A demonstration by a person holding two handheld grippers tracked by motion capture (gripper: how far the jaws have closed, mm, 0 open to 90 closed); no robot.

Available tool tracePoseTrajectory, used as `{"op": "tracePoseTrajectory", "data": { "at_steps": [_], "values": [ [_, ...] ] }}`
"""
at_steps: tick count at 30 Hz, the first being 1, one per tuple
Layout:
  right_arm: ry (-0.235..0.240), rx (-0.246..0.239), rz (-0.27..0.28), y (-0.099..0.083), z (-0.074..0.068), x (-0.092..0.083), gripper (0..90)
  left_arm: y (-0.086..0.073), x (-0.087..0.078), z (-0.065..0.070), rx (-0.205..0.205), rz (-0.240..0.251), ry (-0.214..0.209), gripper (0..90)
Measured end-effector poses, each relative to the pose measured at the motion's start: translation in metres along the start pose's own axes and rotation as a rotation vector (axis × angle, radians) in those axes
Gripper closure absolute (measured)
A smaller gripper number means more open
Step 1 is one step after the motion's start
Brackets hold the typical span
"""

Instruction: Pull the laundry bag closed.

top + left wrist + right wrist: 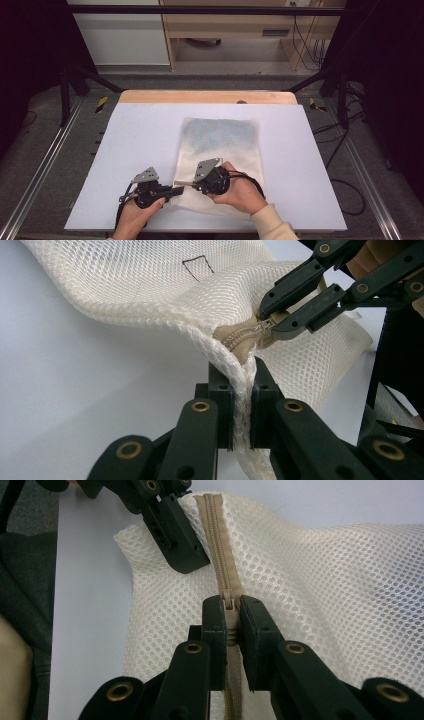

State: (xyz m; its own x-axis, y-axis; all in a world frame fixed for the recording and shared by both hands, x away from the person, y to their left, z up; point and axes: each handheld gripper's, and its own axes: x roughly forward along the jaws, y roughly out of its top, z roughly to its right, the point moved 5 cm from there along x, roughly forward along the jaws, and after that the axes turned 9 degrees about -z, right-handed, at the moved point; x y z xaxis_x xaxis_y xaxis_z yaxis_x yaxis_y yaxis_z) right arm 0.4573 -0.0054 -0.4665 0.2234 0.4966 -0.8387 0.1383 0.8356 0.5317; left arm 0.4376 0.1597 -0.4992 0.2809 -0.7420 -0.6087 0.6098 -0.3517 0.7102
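A cream mesh bag (220, 137) lies flat on the white table (135, 135), with something pale blue faintly showing through its far half. Its tan zipper (216, 535) runs along the near left corner. My left gripper (243, 385) is shut on the bag's corded edge (165, 322) beside the zipper's end, and lifts that corner a little. My right gripper (229, 611) is shut on the metal zipper pull (228, 599). In the high view the left gripper (176, 190) and the right gripper (192, 187) meet tip to tip at that corner.
A wooden strip (207, 96) borders the table's far edge. Metal frame rails (45, 160) run along both sides, and cables (345, 150) lie on the floor at the right. Bare tabletop lies left of the bag and beyond it.
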Motion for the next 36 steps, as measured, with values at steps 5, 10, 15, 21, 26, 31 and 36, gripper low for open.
{"op": "tracePoseTrajectory", "data": {
  "at_steps": [5,10,15,21,26,31,36],
  "values": [
    [-0.002,0.003,-0.002,-0.002,0.001,-0.001,82.1,0.000,0.000,0.000,-0.001,0.002,0.000,83.6],
    [-0.004,0.006,-0.002,-0.004,0.001,-0.002,82.0,0.000,0.000,0.000,0.001,0.001,0.001,83.6],
    [-0.009,0.010,-0.002,-0.006,0.001,-0.004,82.0,0.000,0.000,0.001,0.001,-0.001,-0.006,83.6],
    [-0.016,0.012,-0.003,-0.008,0.003,-0.006,82.0,0.000,0.000,0.000,0.002,0.001,-0.002,83.6],
    [-0.024,0.021,-0.006,-0.011,0.005,-0.008,82.0,0.000,-0.001,-0.001,-0.001,0.000,-0.004,83.5],
    [-0.025,0.030,-0.001,-0.014,0.005,-0.012,82.0,0.000,0.000,0.000,0.002,-0.001,-0.005,83.4],
    [-0.031,0.027,-0.006,-0.017,0.005,-0.013,82.0,-0.001,0.000,-0.001,0.000,-0.002,-0.005,83.4]
  ]
}}
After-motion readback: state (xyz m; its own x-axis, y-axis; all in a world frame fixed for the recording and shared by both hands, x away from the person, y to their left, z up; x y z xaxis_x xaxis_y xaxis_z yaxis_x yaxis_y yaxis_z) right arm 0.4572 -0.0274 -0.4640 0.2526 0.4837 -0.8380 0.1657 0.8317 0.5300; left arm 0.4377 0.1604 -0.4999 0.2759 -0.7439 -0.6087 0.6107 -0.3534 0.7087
